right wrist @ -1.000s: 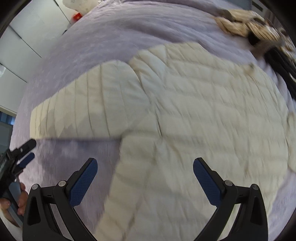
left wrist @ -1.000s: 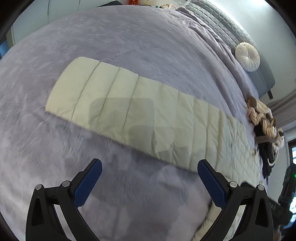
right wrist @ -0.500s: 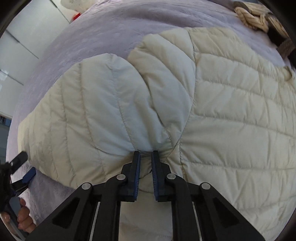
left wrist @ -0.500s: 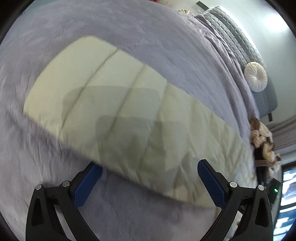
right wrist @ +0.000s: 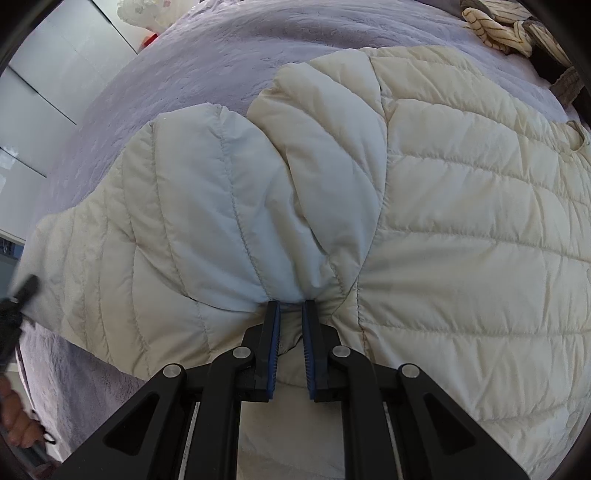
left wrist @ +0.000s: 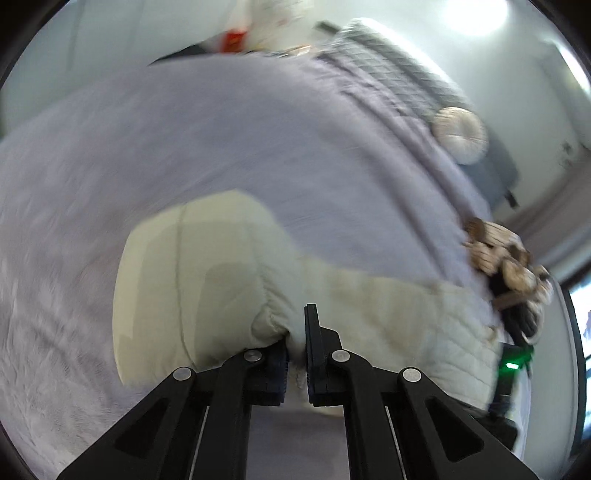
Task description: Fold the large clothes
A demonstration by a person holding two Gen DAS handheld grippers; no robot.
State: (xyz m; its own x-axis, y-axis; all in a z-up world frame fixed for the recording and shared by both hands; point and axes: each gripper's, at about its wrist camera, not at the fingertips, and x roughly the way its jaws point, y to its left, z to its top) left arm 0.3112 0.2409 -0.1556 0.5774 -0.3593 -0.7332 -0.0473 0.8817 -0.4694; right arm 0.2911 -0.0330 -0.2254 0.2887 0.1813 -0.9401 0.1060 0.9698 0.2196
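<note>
On the lavender-covered bed (left wrist: 207, 147), the left claw (left wrist: 295, 347) is clenched on the cream quilted jacket's sleeve (left wrist: 207, 280) while the right claw (right wrist: 290, 332) pinches the jacket (right wrist: 461, 229) at the armpit seam, apparently anchoring a sleeve fold.

Bed, large, covered by a lilac plush blanket (left wrist: 229, 155) that fills most of both views. Headboard (left wrist: 399, 70), grey, quilted in small blocks, along the bed's far edge. Round pleated cushion (left wrist: 460, 134), cream, resting against the headboard. Heap of striped and dark garments (left wrist: 506, 258) at the bed's right side. Walls pale; a bright ceiling light (left wrist: 476, 18) glares at upper right. White wardrobe panels (right wrist: 48, 74) stand beyond the bed's left edge. Window (left wrist: 581, 321) partly visible at far right.
</note>
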